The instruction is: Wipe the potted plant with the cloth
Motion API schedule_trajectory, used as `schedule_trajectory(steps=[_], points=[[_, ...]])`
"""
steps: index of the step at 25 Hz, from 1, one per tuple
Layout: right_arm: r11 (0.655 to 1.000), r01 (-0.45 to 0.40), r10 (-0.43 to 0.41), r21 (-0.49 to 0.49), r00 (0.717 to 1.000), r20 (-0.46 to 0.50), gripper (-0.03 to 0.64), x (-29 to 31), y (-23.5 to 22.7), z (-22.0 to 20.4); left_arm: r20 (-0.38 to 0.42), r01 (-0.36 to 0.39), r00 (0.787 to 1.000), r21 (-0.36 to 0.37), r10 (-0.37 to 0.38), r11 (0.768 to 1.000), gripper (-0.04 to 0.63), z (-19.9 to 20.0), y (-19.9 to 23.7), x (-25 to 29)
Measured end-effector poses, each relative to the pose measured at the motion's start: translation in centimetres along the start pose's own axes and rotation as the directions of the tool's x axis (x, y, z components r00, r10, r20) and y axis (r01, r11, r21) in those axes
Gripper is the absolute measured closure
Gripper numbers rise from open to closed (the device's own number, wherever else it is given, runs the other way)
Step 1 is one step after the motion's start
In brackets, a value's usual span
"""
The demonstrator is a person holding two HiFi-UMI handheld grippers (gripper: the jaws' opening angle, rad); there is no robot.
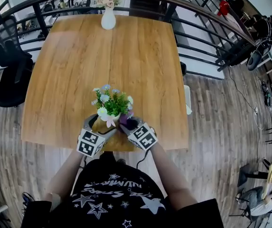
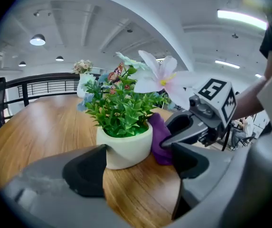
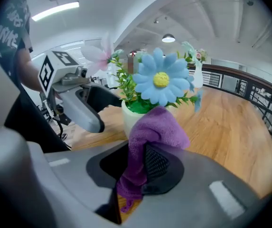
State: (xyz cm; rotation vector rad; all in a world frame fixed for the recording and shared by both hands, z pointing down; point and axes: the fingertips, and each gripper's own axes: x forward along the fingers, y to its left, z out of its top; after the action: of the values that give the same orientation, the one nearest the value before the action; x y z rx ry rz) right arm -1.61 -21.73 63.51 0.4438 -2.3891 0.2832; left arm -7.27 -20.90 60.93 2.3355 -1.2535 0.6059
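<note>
A potted plant [image 1: 112,104] with green leaves and pale flowers stands in a white pot [image 2: 126,148] near the front edge of the wooden table [image 1: 102,56]. My left gripper [image 1: 94,123] is open at the pot's left; in the left gripper view [image 2: 136,167] the pot sits just past the tips, closer to the left jaw. My right gripper [image 1: 129,123] is shut on a purple cloth [image 3: 150,139], which presses against the pot's right side [image 2: 160,139]. A blue flower [image 3: 162,80] hangs over the cloth.
A white vase of flowers [image 1: 108,17] stands at the table's far edge. A black office chair [image 1: 7,65] is off the table's left side. A dark railing [image 1: 207,25] curves behind and to the right. The table's front edge [image 1: 112,148] lies just under both grippers.
</note>
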Motion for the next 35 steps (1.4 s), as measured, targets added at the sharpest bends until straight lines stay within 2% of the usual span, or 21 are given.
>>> schedule_trajectory(steps=[7, 10, 17, 20, 23, 28, 35], points=[[0.997, 0.069, -0.069, 0.017, 0.998, -0.007, 0.538, -0.2, -2.1, 0.3, -0.005, 0.065, 0.998, 0.004, -0.065, 0.998, 0.155, -0.2, -1.5, 0.0], [0.996, 0.082, -0.082, 0.020, 0.997, -0.011, 0.537, -0.1, -2.5, 0.4, -0.021, 0.080, 0.997, 0.040, -0.080, 0.996, 0.155, -0.5, -1.5, 0.0], [0.996, 0.088, -0.088, 0.030, 0.996, -0.006, 0.537, -0.2, -2.6, 0.4, -0.058, 0.045, 0.998, 0.100, -0.040, 0.994, 0.153, -1.2, 1.9, -0.6], [0.996, 0.087, -0.087, 0.031, 0.996, -0.010, 0.537, -0.2, -2.6, 0.4, -0.051, 0.061, 0.997, 0.146, -0.054, 0.987, 0.129, -0.9, 3.4, -0.7], [0.996, 0.085, -0.085, 0.027, 0.996, -0.014, 0.537, -0.2, -2.6, 0.4, -0.038, 0.116, 0.993, 0.208, -0.110, 0.971, 0.110, 0.0, 3.8, -0.5], [0.996, 0.081, -0.080, 0.027, 0.996, -0.025, 0.537, 0.0, -2.6, 0.4, -0.058, 0.238, 0.971, 0.302, -0.231, 0.923, 0.110, 1.1, 3.6, 0.5], [0.996, 0.081, -0.080, 0.043, 0.996, -0.024, 0.537, 0.1, -2.9, 0.3, -0.021, 0.286, 0.953, 0.399, -0.303, 0.871, 0.112, 3.0, 3.9, 2.0]])
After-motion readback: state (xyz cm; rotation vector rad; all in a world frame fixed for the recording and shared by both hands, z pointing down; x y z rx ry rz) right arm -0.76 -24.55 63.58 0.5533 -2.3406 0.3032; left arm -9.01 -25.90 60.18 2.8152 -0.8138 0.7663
